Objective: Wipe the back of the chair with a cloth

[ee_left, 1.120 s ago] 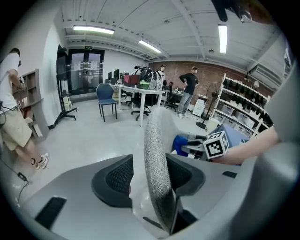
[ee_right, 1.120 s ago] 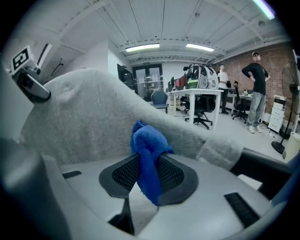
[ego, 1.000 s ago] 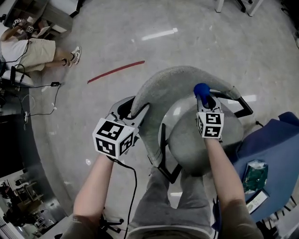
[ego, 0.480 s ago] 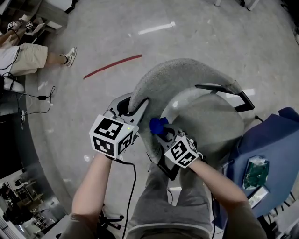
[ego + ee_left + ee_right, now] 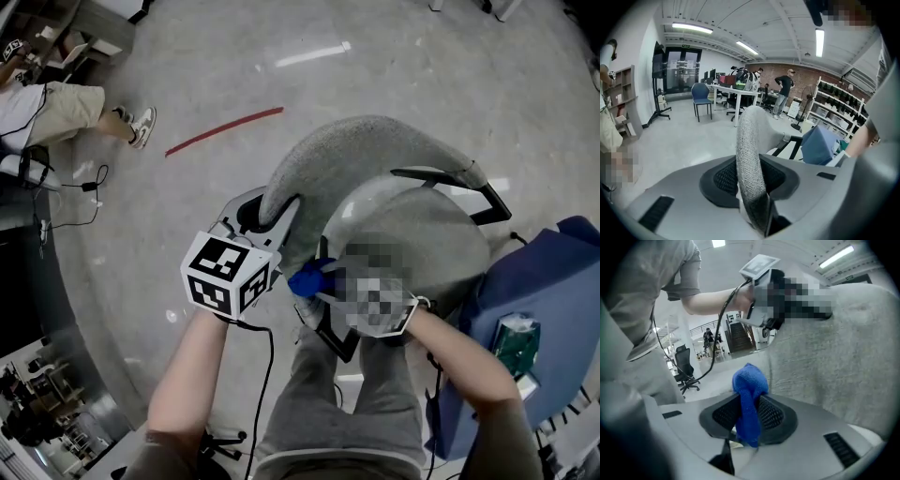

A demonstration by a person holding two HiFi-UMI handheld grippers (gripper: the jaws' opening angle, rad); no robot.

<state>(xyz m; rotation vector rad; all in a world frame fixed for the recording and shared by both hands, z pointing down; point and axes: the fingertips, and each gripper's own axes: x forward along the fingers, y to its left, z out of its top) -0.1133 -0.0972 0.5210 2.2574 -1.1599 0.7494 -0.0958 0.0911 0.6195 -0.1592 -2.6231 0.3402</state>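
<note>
The grey fabric chair back (image 5: pixel 356 150) curves over the seat (image 5: pixel 422 244). My left gripper (image 5: pixel 272 217) clamps the back's left edge; in the left gripper view the edge (image 5: pixel 750 140) fills the gap between the jaws (image 5: pixel 752 183), which have just been closing on it. My right gripper (image 5: pixel 326 281) is shut on a blue cloth (image 5: pixel 306 278), held just right of the left gripper against the back's lower left part. In the right gripper view the cloth (image 5: pixel 749 390) hangs out of the right gripper (image 5: pixel 747 423) beside the grey fabric (image 5: pixel 834 357).
A black armrest (image 5: pixel 469 187) sticks out at the chair's right. A blue chair (image 5: pixel 553 300) with a green packet (image 5: pixel 516 342) stands at the right. A red line (image 5: pixel 225 131) marks the floor, cables (image 5: pixel 66 206) lie at the left, and a seated person (image 5: pixel 56 103) is far left.
My right gripper has swung with the blue cloth from the top right of the chair back down and left to beside the left gripper. The left gripper stayed at the back's edge.
</note>
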